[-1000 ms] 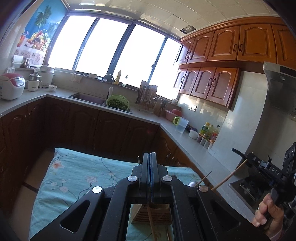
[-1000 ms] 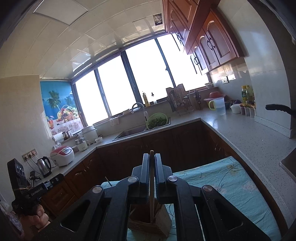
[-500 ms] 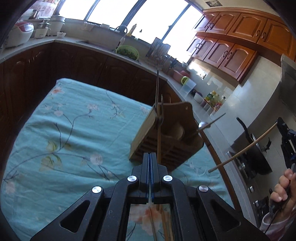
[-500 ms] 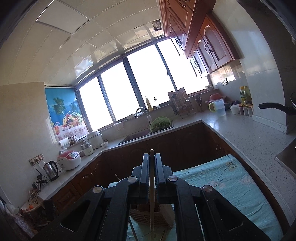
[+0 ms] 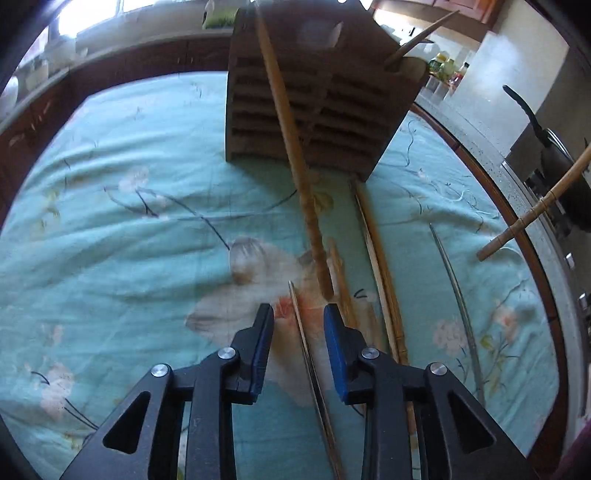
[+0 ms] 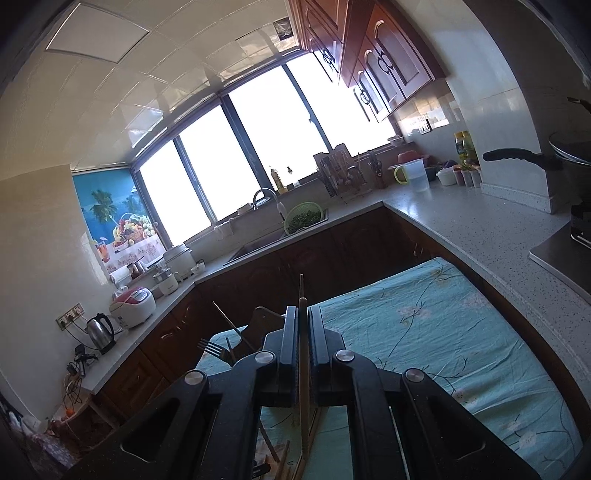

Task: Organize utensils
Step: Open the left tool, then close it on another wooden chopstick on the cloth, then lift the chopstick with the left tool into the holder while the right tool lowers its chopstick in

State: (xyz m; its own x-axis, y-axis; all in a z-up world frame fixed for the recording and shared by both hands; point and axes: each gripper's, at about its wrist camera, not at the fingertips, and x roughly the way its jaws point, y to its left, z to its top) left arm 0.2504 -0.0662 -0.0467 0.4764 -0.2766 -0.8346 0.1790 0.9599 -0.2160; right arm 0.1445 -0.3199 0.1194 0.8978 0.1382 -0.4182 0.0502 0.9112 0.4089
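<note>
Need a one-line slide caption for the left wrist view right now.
Left gripper, jaws just opening and empty, above loose chopsticks on floral cloth before the wooden utensil holder.

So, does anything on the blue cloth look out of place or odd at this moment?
Yes. Several chopsticks still lie loose on the floral cloth in front of the wooden holder, not inside it. One wooden chopstick leans steeply from the holder's top toward the cloth, blurred, beyond the open left gripper.

Motion-blurred chopstick (image 5: 291, 147), holder top (image 5: 295, 22) cropped

Bright curved window (image 6: 258, 147), dark wood cabinets (image 6: 380, 70), speckled countertop (image 6: 480, 229), white tiled ceiling (image 6: 147, 74)
</note>
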